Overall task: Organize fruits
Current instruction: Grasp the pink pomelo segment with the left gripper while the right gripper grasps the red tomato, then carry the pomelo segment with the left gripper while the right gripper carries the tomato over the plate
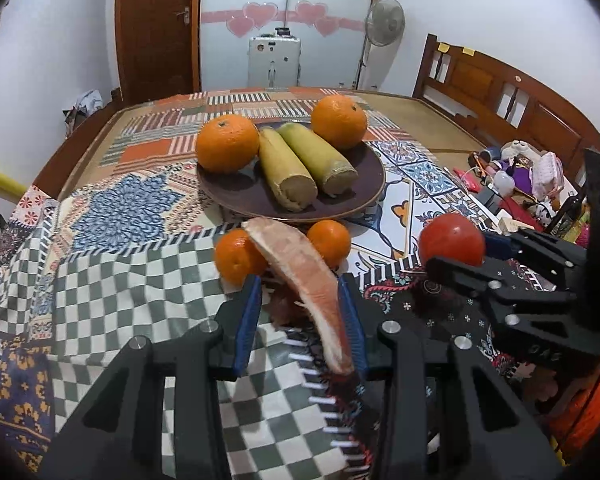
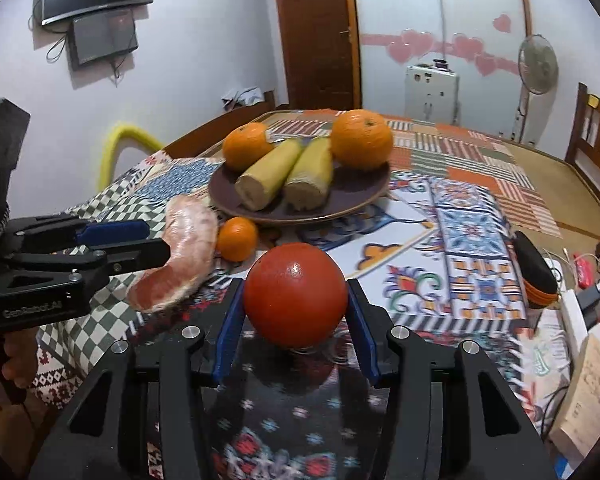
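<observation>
A dark round plate on the patchwork cloth holds two big oranges and two husked corn cobs. Two small tangerines lie in front of it. My left gripper is shut on a pink pomelo wedge, held just above the cloth near the plate's front rim. My right gripper is shut on a red tomato, to the right of the left gripper.
A cluttered heap of toys, bottles and boxes lies at the right edge by a wooden headboard. A black pouch and a cardboard box sit at right. A yellow chair stands at left.
</observation>
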A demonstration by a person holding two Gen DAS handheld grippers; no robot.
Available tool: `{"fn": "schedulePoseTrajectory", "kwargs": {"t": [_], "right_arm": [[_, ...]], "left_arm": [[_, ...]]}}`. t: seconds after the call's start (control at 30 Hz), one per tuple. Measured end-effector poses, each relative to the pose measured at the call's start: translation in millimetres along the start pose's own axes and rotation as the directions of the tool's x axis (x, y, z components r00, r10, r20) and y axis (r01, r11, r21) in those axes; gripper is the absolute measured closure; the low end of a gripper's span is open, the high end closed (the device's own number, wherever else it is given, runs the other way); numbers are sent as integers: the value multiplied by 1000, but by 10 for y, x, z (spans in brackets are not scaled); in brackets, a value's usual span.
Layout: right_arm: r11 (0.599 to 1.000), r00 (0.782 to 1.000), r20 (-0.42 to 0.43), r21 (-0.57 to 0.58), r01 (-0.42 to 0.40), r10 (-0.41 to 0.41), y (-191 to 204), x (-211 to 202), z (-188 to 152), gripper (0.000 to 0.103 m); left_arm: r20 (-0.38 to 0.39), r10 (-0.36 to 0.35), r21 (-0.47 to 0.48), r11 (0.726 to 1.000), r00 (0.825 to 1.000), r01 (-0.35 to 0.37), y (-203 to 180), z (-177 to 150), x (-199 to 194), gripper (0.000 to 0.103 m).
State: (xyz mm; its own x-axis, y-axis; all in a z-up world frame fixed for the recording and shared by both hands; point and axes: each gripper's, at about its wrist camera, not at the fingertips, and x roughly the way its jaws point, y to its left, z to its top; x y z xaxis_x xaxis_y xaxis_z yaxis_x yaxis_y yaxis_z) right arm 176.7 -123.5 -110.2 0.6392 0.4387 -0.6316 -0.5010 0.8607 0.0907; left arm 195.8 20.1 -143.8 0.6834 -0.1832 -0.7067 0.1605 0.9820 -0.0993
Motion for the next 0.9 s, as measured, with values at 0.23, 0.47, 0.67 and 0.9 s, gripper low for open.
{"fn": "schedulePoseTrajectory", "kwargs": {"t": [0.23,0.47,0.67,0.9], "right_arm": [[1000,1000,-6,21,-2,2,-76,8,-51,57],[999,1000,-17,29,-15,16,-102,41,-64,57],[1000,1000,-7,28,-4,4,-139,15,-33,57],[999,1000,12,28,16,-16,-180,-25,46,57]], "left_arm": [[-51,-1,-13,1000,999,1,-33,41,251,63],[-35,44,9,999,998,-44,-85,94,349,63],[-12,7,-29,1000,1000,-8,-7,53,295,67],[27,-6,-7,1000,1000,7,-23,27,87,78]]}}
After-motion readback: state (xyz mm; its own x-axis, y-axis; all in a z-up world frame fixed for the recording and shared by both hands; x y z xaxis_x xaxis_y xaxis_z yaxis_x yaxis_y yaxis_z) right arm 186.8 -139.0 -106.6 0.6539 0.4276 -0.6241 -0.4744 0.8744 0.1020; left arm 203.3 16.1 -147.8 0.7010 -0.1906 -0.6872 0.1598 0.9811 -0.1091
